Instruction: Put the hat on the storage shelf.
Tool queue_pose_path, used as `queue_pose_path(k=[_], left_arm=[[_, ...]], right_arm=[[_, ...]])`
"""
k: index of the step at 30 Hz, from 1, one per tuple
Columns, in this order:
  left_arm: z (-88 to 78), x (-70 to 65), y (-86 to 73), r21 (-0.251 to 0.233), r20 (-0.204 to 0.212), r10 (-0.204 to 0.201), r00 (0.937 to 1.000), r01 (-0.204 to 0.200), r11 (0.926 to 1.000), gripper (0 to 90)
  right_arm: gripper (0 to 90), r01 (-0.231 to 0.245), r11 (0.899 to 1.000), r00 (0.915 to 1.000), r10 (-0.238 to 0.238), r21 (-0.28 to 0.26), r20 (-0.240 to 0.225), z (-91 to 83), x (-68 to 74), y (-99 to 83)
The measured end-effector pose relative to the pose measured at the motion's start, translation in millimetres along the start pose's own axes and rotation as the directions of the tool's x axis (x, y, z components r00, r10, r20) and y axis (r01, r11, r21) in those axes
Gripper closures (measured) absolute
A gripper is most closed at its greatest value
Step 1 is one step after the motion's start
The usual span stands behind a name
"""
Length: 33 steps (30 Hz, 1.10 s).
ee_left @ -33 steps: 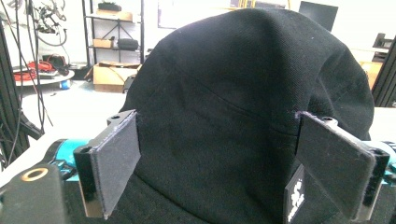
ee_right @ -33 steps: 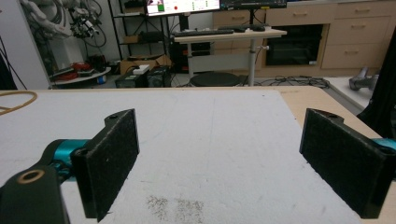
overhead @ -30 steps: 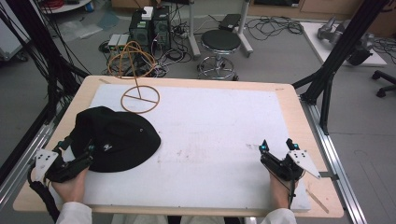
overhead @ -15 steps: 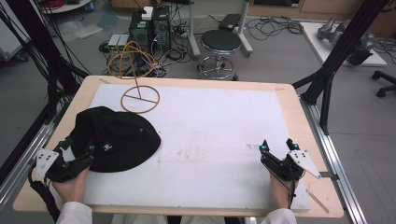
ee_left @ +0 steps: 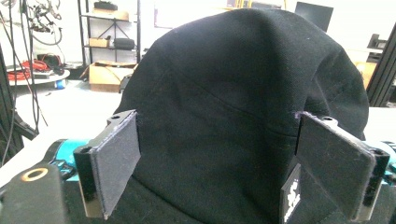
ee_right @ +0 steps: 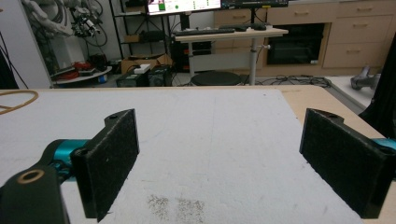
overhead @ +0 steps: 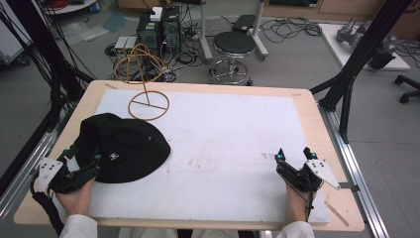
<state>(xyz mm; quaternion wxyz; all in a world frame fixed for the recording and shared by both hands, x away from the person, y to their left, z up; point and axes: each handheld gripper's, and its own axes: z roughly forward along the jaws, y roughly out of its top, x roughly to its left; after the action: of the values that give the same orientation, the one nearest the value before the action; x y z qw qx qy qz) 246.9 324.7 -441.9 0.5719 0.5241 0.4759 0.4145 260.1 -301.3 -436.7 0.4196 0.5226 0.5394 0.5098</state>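
Observation:
A black cap (overhead: 121, 146) with a small white logo lies on the white mat (overhead: 223, 144) at the table's left side. My left gripper (overhead: 82, 156) is open at the cap's near edge. In the left gripper view the cap (ee_left: 233, 84) bulges up right in front of my left gripper (ee_left: 224, 140), with the jaws wide apart on either side of it. My right gripper (overhead: 293, 153) rests on the mat near the front right, open with nothing between its jaws. In the right gripper view, bare mat (ee_right: 215, 154) lies ahead of my right gripper (ee_right: 219, 135).
A tan wire stand (overhead: 148, 105) with a round base sits at the back left of the mat, its edge (ee_right: 18, 100) showing at far left in the right gripper view. Beyond the table are a stool (overhead: 233, 44), computer boxes (overhead: 158, 27) and black frame struts (overhead: 356, 64).

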Motion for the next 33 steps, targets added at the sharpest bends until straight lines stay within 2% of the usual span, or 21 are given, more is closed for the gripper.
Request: queue_pose_path(k=[6, 16, 25, 28, 30, 33], left_arm=[[0.5, -0.6, 1.8, -0.004, 0.007, 0.001, 1.0000, -0.001, 1.0000, 14.5], [6.7, -7.6, 6.6, 0.000, 0.036, 0.033, 0.9988, -0.033, 0.9995, 14.5], [15.0, -12.9, 10.8, 0.029, 0.063, 0.056, 0.9964, -0.058, 0.9979, 14.5], [18.9, -14.5, 9.9, 0.058, 0.077, 0.067, 0.9948, -0.072, 0.9957, 14.5], [22.4, -17.7, 8.9, 0.094, 0.074, 0.117, 0.9904, -0.124, 0.9879, 14.5], [24.8, -20.4, 8.8, 0.103, 0.081, 0.139, 0.9869, -0.147, 0.9837, 14.5]], right_arm=[[11.1, 0.000, 1.000, 1.0000, 0.000, 0.005, 0.000, 0.7, 0.0, -0.2], [11.1, -0.002, 1.000, 0.9999, 0.003, 0.012, -0.010, 1.6, -0.4, -0.6], [11.1, -0.006, 1.000, 0.9999, 0.006, 0.012, -0.013, 1.9, -0.4, -0.6], [11.1, -0.003, 1.000, 0.9999, 0.003, 0.014, -0.014, 1.9, -0.8, -0.7], [11.1, -0.003, 1.000, 0.9999, 0.004, 0.014, -0.014, 1.7, -0.9, -0.7], [11.1, -0.002, 1.000, 0.9998, 0.003, 0.016, -0.018, 2.1, -0.7, -0.9]])
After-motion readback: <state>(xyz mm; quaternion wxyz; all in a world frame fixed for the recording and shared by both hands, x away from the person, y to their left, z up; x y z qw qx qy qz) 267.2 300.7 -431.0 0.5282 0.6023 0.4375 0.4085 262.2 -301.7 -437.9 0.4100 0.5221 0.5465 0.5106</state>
